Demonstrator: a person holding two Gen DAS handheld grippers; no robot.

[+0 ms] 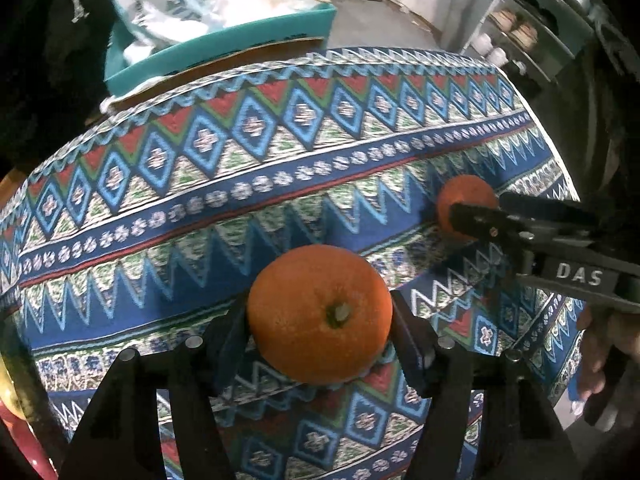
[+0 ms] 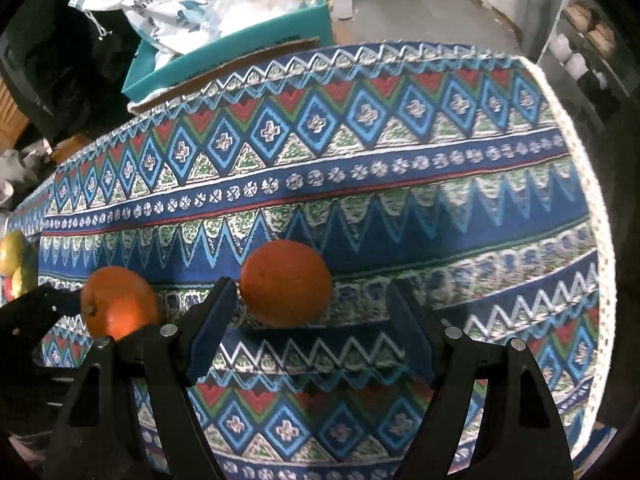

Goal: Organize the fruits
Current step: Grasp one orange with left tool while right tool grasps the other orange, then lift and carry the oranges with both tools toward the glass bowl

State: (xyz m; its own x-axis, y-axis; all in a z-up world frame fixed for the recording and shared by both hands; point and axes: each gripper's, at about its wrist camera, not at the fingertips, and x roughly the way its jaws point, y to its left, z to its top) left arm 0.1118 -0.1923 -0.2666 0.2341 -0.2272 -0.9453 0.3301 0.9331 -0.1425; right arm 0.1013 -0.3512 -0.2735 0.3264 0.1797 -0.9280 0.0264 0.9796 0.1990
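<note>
An orange with its stem up [image 1: 319, 314] sits on the patterned tablecloth [image 1: 240, 184], clamped between the left gripper [image 1: 320, 334] pads. Just right of it lies a second orange [image 2: 286, 283], the right gripper [image 2: 308, 332] poised wide around it, not yet gripping.

2 oranges [image 1: 319, 314] [image 2: 286, 283] apart on tablecloth [image 2: 360, 168], box [image 2: 232, 52] behind

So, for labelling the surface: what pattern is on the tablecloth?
The tablecloth has blue, red, green and white geometric bands of diamonds and zigzags, clearest in the right wrist view.
</note>
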